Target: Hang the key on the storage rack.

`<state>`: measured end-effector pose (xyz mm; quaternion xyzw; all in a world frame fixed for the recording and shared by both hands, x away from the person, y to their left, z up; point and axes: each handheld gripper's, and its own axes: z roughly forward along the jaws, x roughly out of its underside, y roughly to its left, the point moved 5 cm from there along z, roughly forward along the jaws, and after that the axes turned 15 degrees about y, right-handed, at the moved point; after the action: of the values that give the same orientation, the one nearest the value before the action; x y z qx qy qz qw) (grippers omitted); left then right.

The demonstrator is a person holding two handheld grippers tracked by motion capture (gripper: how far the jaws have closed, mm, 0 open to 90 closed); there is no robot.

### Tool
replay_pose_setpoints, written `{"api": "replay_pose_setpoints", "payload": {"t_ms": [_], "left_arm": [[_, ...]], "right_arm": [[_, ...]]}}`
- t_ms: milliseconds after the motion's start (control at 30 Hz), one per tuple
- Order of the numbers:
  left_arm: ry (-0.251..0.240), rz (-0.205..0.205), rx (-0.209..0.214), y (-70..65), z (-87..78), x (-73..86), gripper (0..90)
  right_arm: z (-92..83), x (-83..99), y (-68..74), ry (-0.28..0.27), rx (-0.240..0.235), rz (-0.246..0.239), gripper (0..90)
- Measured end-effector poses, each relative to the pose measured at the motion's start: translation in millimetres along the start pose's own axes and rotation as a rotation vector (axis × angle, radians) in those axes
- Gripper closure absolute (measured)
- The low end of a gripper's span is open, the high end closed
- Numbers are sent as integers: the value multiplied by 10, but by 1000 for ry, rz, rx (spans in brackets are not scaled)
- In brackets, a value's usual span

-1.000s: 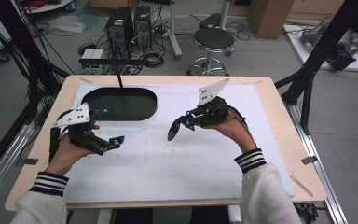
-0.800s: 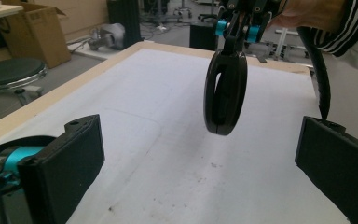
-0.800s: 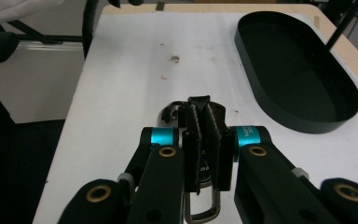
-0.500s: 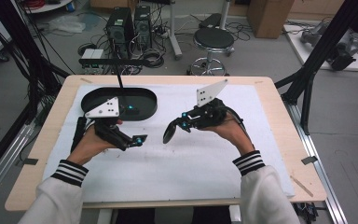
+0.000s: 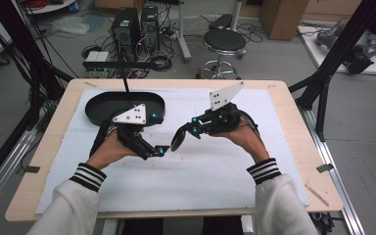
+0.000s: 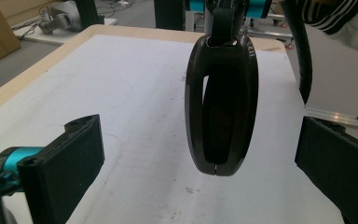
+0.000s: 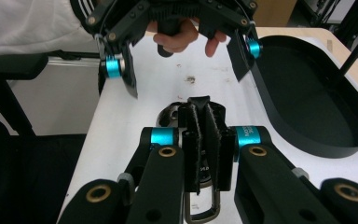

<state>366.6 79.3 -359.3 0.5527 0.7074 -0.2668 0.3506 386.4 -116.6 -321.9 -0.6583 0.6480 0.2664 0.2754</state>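
Scoop-like dark object [image 6: 221, 102] hangs from the right gripper [image 5: 185, 134], above the white mat [image 5: 210, 181] near table centre. In left gripper view its long axis runs roughly vertical: narrow end up in the clamp, rounded end down, concave face toward the camera. From the high view it slopes down & toward the left gripper [image 5: 161, 150]. Looks like a spoon or small scoop, can't say which; its top is cut off behind the black pads.

Right gripper jaws pinched tight on the object's upper end, seen in right gripper view [image 7: 204, 135]; most of the object is hidden there behind the pads, w/ a metal loop at the bottom edge.

Left gripper jaws spread wide, nothing between the pads [image 6: 74, 158]; object sits just beyond them, not touching.

Black oval tray [image 5: 98, 105] lies on the mat behind the left hand [image 5: 110, 149], partly covered by the grey plate; interior too dark to make out.
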Motion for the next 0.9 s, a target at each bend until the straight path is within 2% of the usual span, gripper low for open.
{"api": "replay_pose_setpoints", "payload": {"t_ms": [133, 233, 400, 500, 600, 733, 900], "left_arm": [[18, 8, 12, -29, 83, -49, 17], [19, 9, 39, -58, 148, -79, 17], [60, 38, 62, -104, 259, -93, 24], [67, 42, 77, -126, 302, -97, 83], [79, 37, 86, -134, 330, -93, 95], [83, 41, 86, -132, 332, -91, 139], [79, 37, 78, -119, 306, -89, 246]], "right_arm": [[6, -12, 12, -6, -9, 2, 856], [15, -19, 22, -7, -17, -3, 857], [12, -22, 28, -8, -18, -10, 856], [11, -25, 37, -9, -19, -10, 856], [9, -29, 47, -12, -27, -12, 856], [14, -31, 48, -14, -28, -12, 855], [35, -38, 51, -15, -39, -17, 855]]}}
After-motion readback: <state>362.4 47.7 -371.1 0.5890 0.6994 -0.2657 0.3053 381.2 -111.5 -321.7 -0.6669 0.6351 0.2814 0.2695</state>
